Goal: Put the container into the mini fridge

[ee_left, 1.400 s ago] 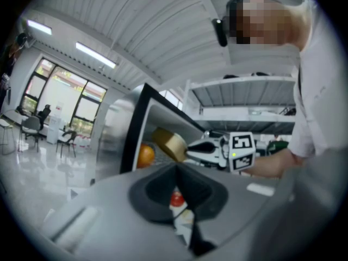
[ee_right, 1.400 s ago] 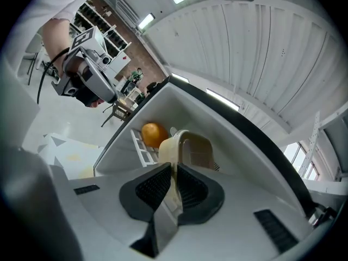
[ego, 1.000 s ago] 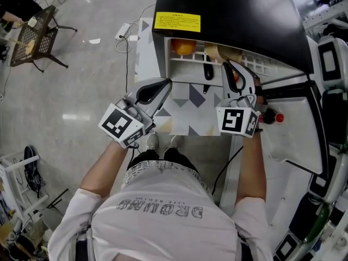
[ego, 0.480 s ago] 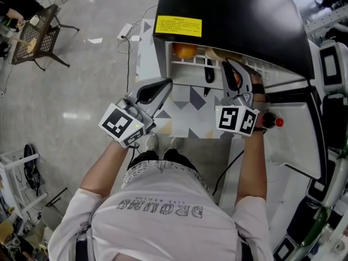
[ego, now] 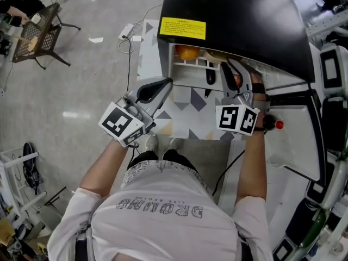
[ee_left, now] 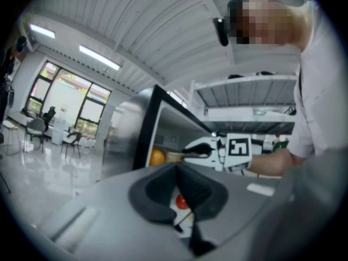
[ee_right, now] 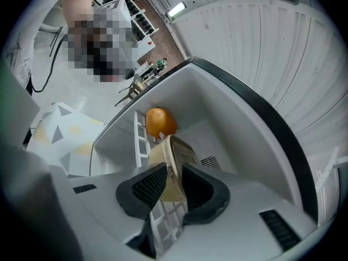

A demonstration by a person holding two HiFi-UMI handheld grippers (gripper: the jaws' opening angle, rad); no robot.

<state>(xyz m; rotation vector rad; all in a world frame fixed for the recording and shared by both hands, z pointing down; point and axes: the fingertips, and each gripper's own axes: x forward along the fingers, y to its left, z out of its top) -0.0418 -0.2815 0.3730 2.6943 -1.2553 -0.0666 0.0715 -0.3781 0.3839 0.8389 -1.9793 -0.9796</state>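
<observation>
- Grey left gripper [ego: 161,86]: fingers closed together, empty, held outside the black mini fridge [ego: 234,20].
- Right gripper [ee_right: 174,186]: fingers opening around the beige translucent plastic container [ee_right: 176,151], inside the fridge, apparently on the white wire shelf [ee_right: 142,145].
- Risk: the container looks tilted, so once freed it could topple against the round orange fruit [ee_right: 160,122] or catch on a retreating finger.
</observation>
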